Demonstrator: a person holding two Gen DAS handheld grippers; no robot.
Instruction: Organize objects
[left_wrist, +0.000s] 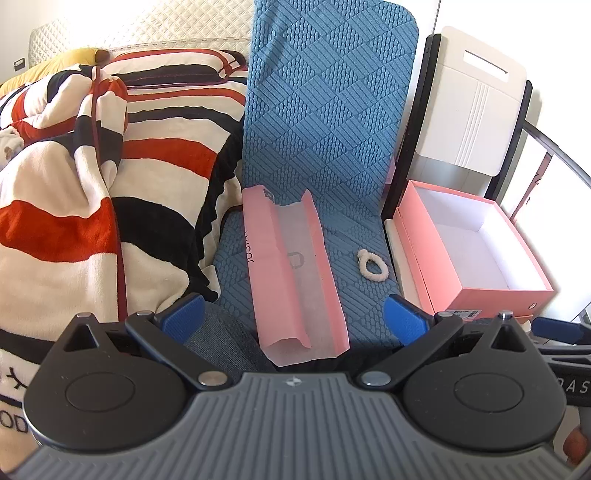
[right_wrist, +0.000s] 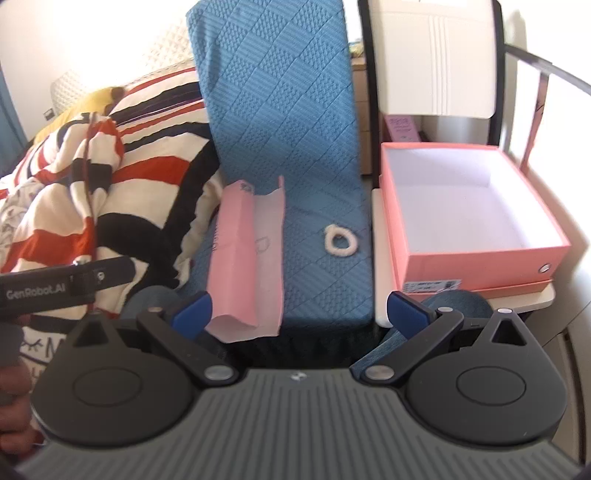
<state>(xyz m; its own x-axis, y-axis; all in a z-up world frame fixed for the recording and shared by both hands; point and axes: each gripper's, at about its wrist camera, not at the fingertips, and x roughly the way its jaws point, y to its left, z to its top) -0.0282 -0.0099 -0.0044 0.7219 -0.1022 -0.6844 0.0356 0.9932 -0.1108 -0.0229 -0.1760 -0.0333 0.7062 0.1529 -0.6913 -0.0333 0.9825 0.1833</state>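
At far left a striped blanket (left_wrist: 110, 177) in red, black and cream is heaped beside a blue textured mat (left_wrist: 325, 110). On the mat lies a long pink package (left_wrist: 291, 273), its long axis running from the near edge away toward the mat's raised back; a translucent strip runs down its middle and its near end is torn open. Just right of it rests a small cream hair tie (left_wrist: 373, 263), a fuzzy ring lying flat. Farther right stands an open pink box (left_wrist: 476, 254), white inside. The left gripper (left_wrist: 293, 318) and right gripper (right_wrist: 299, 309) both tilt downward over the mat's near edge, jaws spread wide, holding nothing.
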